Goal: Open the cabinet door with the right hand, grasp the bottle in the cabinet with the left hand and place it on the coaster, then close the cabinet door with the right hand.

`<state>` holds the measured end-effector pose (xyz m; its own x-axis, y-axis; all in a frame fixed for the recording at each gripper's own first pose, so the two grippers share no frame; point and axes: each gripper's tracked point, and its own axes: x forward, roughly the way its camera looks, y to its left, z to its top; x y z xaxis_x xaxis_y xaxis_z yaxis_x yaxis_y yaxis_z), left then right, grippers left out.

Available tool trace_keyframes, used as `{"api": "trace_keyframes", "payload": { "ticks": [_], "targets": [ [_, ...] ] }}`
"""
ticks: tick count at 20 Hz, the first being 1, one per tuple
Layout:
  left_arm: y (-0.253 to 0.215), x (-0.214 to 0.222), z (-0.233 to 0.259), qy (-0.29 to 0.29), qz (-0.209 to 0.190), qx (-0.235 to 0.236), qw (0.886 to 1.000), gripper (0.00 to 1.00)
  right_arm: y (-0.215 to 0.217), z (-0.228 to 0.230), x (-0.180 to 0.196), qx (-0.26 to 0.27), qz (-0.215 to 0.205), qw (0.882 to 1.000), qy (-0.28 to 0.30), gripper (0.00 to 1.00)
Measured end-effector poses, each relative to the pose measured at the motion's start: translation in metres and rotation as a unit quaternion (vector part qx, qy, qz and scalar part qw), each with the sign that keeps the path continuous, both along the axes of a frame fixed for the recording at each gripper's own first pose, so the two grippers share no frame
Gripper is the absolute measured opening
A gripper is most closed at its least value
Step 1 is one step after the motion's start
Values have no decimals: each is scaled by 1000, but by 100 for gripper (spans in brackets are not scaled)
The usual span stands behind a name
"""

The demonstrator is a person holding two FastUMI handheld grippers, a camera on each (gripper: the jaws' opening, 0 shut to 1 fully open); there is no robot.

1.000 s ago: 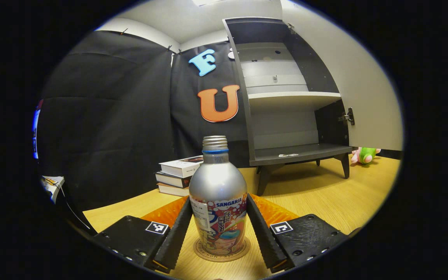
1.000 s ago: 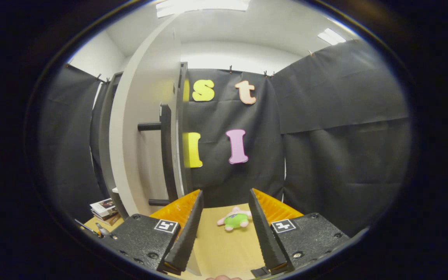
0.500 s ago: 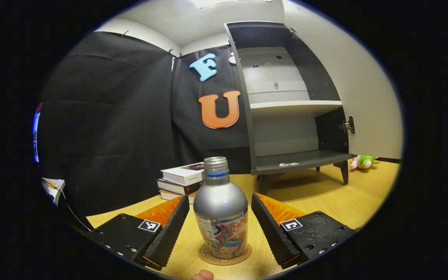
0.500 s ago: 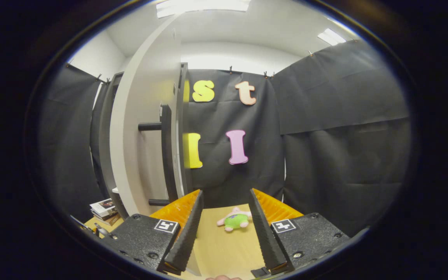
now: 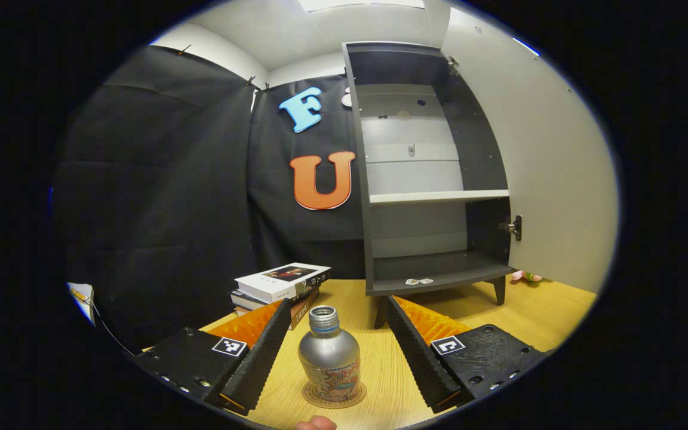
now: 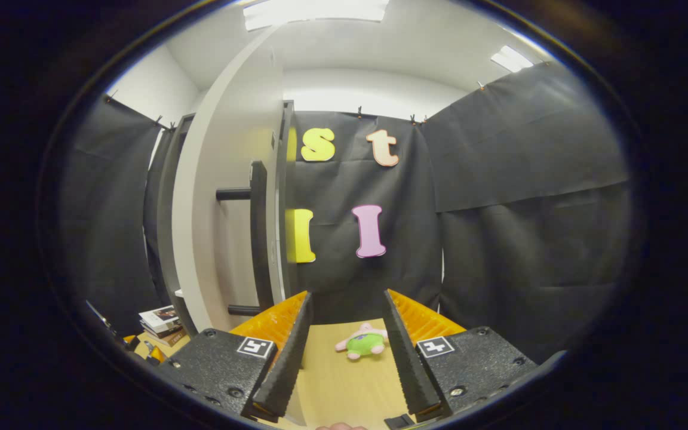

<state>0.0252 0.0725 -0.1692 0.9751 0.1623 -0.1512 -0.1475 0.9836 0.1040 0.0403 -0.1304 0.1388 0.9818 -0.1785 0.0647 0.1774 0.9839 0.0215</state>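
bottle (image 5: 329, 356) upright on coaster (image 5: 314, 396) | left hand-held gripper (image 5: 339, 346) apart, seemingly clear

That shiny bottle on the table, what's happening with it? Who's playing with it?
A person is working with a gripper in each hand. The bottle stands upright on a round coaster on the wooden table. The left gripper is open, its fingers apart on either side of the bottle and not touching it. The cabinet stands open with its door swung wide. The right gripper is open too, holding nothing, beside the door's black handle. Closing the door is what's left.
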Motion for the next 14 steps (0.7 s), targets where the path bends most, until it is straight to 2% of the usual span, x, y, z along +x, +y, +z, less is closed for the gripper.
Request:
{"api": "trace_keyframes", "payload": {
  "ticks": [3, 7, 9, 14],
  "targets": [
    [-21, 0, 42, -17, -34, -16, 999, 96, 1, -2, 1, 0, 11, 1000, -5, 73],
    [-34, -6, 97, -38, -64, -17, 997, 96, -1, -6, 4, 29, 34, 999, -9, 73],
    [-36, -10, 124, -50, -63, -16, 997, 96, -2, -9, 4, 37, 39, 998, -14, 73],
    [-56, -21, 153, -45, -67, -29, 996, 96, -2, -30, 10, 74, 51, 996, -13, 73]
  ]
}}
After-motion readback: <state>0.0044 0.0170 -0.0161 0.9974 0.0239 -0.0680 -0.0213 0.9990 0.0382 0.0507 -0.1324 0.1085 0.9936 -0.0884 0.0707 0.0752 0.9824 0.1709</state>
